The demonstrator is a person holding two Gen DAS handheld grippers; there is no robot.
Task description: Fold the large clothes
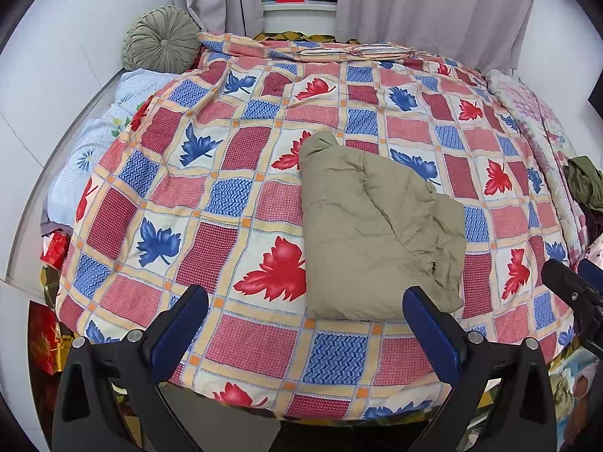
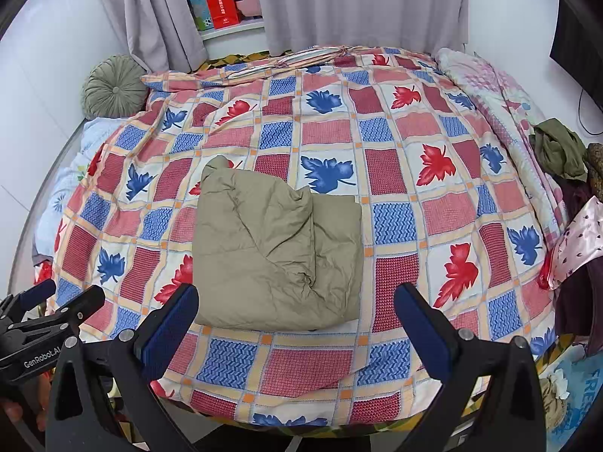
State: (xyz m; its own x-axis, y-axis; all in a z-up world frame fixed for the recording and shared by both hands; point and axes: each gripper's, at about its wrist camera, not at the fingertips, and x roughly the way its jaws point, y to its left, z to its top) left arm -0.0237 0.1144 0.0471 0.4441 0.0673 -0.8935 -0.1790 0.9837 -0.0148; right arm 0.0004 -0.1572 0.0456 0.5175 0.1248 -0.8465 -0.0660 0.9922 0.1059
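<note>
We hold both the left hand-held gripper (image 1: 305, 324) and right hand-held gripper (image 2: 297, 320) released above the folded olive garment (image 2: 279, 252) on the bed (image 2: 395, 226), so we judge only tidying or removal remains.

A home bedroom — a bed (image 2: 395, 369) under a maple-leaf patchwork quilt (image 2: 392, 158), a round pleated cushion (image 2: 113, 86) at its far left corner, grey curtains (image 2: 358, 3) behind.

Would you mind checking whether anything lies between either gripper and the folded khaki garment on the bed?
Nothing visible does. The khaki garment lies alone on the leaf-patterned quilt, and only bare quilt separates it from the open left gripper and the open right gripper.
</note>
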